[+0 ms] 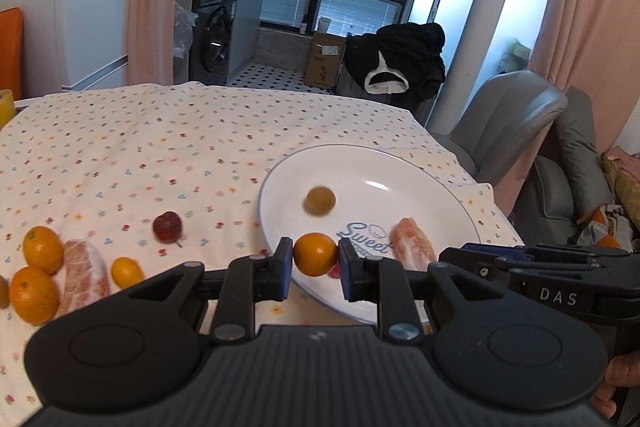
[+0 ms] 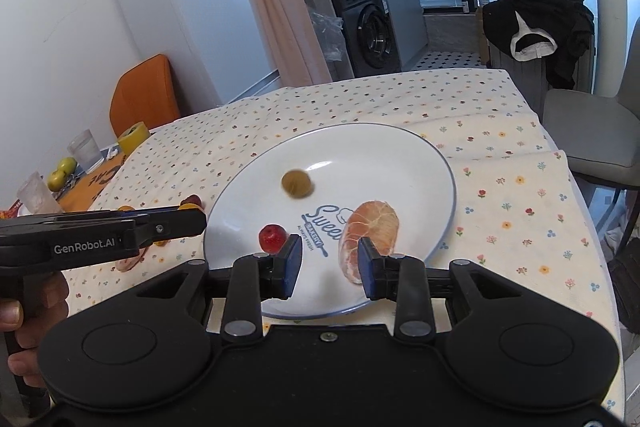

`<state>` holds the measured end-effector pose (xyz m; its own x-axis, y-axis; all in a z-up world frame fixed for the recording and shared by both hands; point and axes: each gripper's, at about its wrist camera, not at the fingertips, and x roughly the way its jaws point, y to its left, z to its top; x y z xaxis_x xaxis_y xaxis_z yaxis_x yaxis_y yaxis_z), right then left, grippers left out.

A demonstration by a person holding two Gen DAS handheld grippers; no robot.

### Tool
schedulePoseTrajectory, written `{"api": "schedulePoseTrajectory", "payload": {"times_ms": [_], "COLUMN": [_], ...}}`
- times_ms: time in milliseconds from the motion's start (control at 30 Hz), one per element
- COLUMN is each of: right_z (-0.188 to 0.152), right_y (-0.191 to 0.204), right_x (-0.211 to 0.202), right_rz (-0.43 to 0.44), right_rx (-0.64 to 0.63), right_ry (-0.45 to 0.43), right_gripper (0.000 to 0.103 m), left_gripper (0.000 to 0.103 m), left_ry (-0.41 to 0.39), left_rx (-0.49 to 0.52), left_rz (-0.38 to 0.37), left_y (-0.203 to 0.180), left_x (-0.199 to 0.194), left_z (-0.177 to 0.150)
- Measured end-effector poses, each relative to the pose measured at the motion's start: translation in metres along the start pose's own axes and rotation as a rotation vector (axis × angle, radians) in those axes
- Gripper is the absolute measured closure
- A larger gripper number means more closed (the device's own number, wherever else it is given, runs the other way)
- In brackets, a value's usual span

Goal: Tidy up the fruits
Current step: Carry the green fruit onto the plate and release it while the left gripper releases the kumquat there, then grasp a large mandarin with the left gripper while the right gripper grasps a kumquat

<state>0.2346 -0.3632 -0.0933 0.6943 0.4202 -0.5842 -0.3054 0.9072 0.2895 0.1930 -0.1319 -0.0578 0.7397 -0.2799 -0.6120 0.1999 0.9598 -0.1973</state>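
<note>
My left gripper (image 1: pixel 315 261) is shut on a small orange (image 1: pixel 316 251) just above the near left rim of the white plate (image 1: pixel 400 203). On the plate lie a blurred brown round fruit (image 1: pixel 320 201), a peeled pomelo segment (image 1: pixel 412 245) and a red fruit (image 2: pixel 273 238). My right gripper (image 2: pixel 330 267) is open and holds nothing. It hovers over the plate's near side (image 2: pixel 380 167), between the red fruit and the pomelo segment (image 2: pixel 370 231). On the cloth to the left lie two oranges (image 1: pixel 42 249), another pomelo segment (image 1: pixel 86 275), a kumquat (image 1: pixel 127 271) and a dark red fruit (image 1: pixel 167 226).
The flowered tablecloth (image 1: pixel 160 155) covers the table. Glasses (image 2: pixel 84 151), green apples (image 2: pixel 62 169) and a yellow tape roll (image 2: pixel 134 137) stand at the far left. An orange chair (image 2: pixel 144 95) and a grey chair (image 2: pixel 592 131) flank the table. The table's right edge runs close to the plate.
</note>
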Motion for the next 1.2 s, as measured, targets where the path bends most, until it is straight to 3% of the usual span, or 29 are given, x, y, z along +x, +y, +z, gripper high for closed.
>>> {"api": "schedulePoseTrajectory", "payload": {"times_ms": [333, 567, 700, 767, 967, 1067, 1200], "right_z": [0.000, 0.001, 0.002, 0.002, 0.005, 0.005, 0.005], "right_y": [0.000, 0.009, 0.017, 0.022, 0.043, 0.054, 0.067], "right_x": [-0.002, -0.002, -0.002, -0.001, 0.002, 0.004, 0.007], "right_rz": [-0.001, 0.005, 0.015, 0.022, 0.047, 0.062, 0.086], "right_rx": [0.002, -0.008, -0.017, -0.024, -0.050, -0.069, -0.081], "right_ry": [-0.004, -0.011, -0.016, -0.017, -0.027, -0.033, -0.034], "right_gripper": [0.065, 0.058, 0.053, 0.049, 0.038, 0.026, 0.021], "left_gripper": [0.075, 0.047, 0.040, 0.032, 0.021, 0.018, 0.018], "left_ry": [-0.004, -0.020, -0.034, -0.044, -0.062, -0.065, -0.065], "left_rx": [-0.039, -0.080, -0.091, -0.100, -0.130, -0.146, -0.174], "left_rz": [0.003, 0.041, 0.070, 0.089, 0.148, 0.177, 0.201], "left_y": [0.004, 0.022, 0.032, 0.038, 0.060, 0.073, 0.090], "left_x": [-0.001, -0.016, -0.027, -0.034, -0.055, -0.063, -0.074], "left_z": [0.003, 0.001, 0.000, -0.001, -0.008, -0.012, -0.017]}}
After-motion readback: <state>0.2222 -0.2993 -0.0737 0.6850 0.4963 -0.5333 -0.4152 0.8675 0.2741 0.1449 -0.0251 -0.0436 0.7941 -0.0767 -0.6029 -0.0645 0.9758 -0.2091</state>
